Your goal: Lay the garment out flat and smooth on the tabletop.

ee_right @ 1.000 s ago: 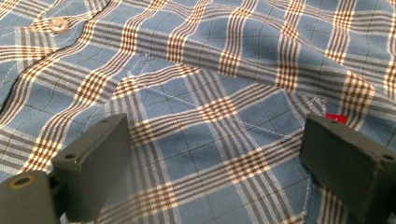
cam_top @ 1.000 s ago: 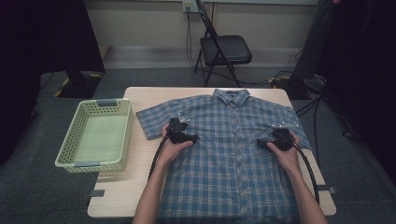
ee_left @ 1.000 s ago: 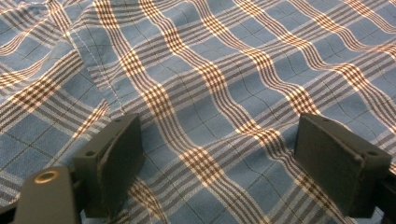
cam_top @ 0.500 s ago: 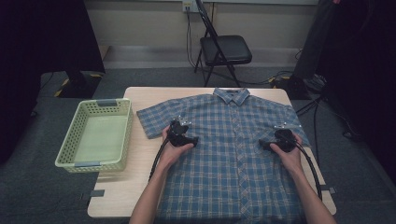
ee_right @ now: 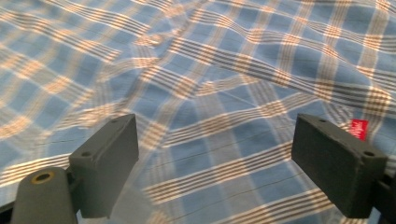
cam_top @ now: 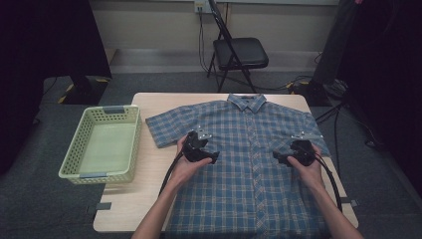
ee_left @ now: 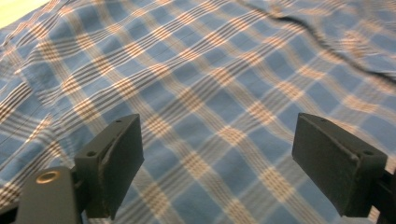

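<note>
A blue plaid short-sleeved shirt point(cam_top: 249, 194) lies flat and buttoned on the wooden table point(cam_top: 144, 189), collar at the far side. My left gripper point(cam_top: 215, 157) hovers over the shirt's left chest, jaws pointing toward the placket. My right gripper point(cam_top: 276, 158) hovers over the right chest, pointing back at it. In the left gripper view the left gripper point(ee_left: 217, 140) is open above the plaid cloth point(ee_left: 210, 70). In the right gripper view the right gripper point(ee_right: 215, 140) is open above the button placket point(ee_right: 187, 70); its jaws have just been closing slightly, with nothing between them. A red tag point(ee_right: 359, 129) shows by its right jaw.
A pale green plastic basket point(cam_top: 74, 147) stands on the table's left edge, beside the shirt's sleeve. A black folding chair point(cam_top: 239, 52) is on the floor beyond the table. Cables trail from both grippers along the forearms.
Both hands have risen a little off the shirt. The left gripper has drifted right and nearer the person; the right has shifted slightly inward.
</note>
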Demonstrator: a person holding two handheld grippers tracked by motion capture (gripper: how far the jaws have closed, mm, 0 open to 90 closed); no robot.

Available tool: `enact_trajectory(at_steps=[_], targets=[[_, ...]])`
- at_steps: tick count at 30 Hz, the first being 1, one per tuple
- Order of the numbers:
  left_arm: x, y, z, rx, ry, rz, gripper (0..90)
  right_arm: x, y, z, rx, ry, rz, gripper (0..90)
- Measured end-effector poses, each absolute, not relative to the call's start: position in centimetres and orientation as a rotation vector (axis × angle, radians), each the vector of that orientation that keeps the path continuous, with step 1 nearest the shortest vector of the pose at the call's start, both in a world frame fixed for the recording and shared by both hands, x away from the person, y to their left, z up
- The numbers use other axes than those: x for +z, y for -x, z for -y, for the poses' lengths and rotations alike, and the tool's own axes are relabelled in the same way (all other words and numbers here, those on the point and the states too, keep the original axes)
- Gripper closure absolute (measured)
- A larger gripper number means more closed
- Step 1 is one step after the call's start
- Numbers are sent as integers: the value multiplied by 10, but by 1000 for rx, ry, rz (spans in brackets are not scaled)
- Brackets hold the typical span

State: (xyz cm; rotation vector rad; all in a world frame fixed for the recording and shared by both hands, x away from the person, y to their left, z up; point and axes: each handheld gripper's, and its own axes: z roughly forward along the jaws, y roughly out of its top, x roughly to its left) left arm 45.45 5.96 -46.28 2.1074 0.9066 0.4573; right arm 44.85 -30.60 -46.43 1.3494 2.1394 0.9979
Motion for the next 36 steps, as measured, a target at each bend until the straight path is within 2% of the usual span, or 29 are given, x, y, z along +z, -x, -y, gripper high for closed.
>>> enact_trajectory(at_steps=[10, 13, 24, 36], targets=[[-455, -421, -70, 448, -2125, -858, 158, -461, -416, 307, 1063, -1370, -2114, 133], [-453, -410, -75, 498, -2125, -868, 158, -455, -408, 311, 1100, -1384, -2120, 132], [-448, -381, -98, 499, -2069, -881, 157, -432, -371, 322, 1157, -1341, -2083, 140], [-459, -353, -124, 489, -2027, -982, 161, -445, -328, 355, 1066, -1364, -2019, 148]])
